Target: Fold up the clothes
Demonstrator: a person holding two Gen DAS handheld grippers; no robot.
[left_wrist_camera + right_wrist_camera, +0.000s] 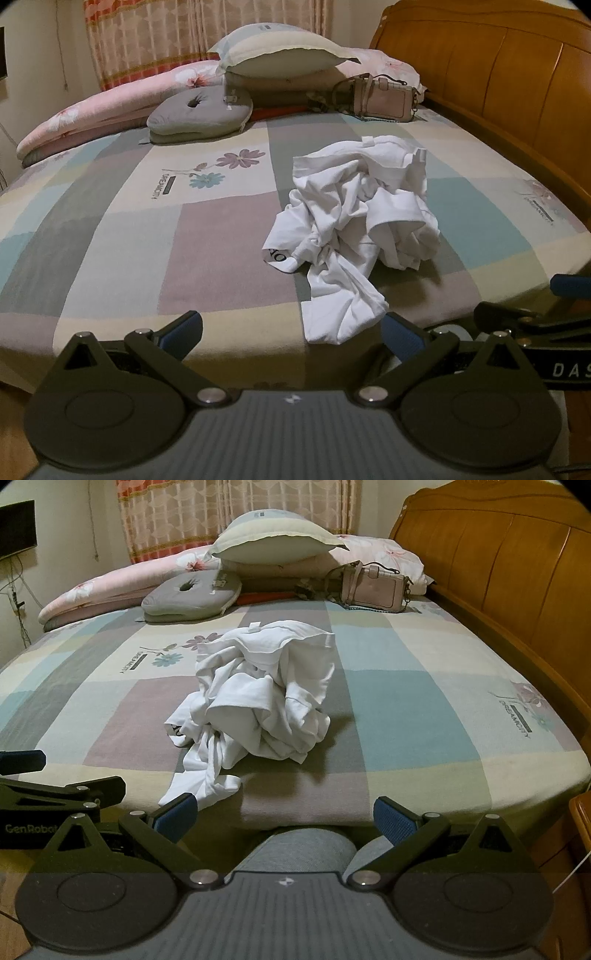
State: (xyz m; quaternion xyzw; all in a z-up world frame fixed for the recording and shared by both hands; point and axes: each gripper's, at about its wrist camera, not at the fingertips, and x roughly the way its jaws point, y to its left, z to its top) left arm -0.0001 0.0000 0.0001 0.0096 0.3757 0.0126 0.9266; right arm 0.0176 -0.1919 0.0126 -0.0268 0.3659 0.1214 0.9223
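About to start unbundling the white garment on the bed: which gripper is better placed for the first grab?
Left, probably. The white garment's trailing end lies between the open left gripper's fingers at the bed edge; at the open right gripper it only reaches the left finger.

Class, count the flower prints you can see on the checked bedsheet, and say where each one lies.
2. One flower print lies left of the crumpled white shirt; the other lies near the wooden headboard. The shirt or pillows may hide more.
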